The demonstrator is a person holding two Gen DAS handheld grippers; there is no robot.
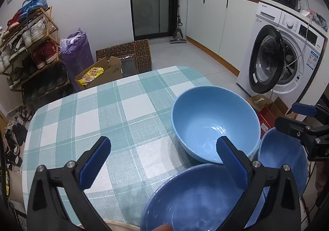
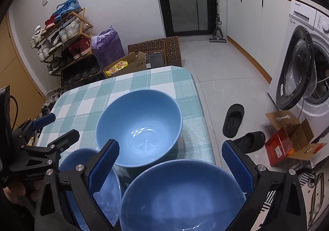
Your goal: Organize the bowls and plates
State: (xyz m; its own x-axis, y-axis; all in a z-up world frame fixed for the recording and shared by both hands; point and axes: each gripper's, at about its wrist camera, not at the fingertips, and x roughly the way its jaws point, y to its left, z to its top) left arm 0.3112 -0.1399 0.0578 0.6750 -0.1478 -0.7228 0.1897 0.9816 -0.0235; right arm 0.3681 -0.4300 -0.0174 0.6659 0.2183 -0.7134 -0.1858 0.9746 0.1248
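Three blue bowls grouped at checked table's (image 1: 86, 120) right end.
Left gripper (image 1: 163, 163) and right gripper (image 2: 169, 166) held wide apart, nothing gripped; large bowl (image 2: 139, 128) seen fully, two near bowls (image 2: 181, 196) (image 2: 107, 187) partly hidden by fingers, cut off.

The washing machine (image 2: 304, 62) is showing "Galanz" on its top panel (small grey letters). The left gripper (image 2: 44, 126) is bearing white lettering, only partly readable, beginning "Cen".

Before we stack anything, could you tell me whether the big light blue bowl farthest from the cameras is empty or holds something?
Empty. The light blue bowl stands upright on the checked tablecloth, and both views show its bare glazed bottom with only light reflections.
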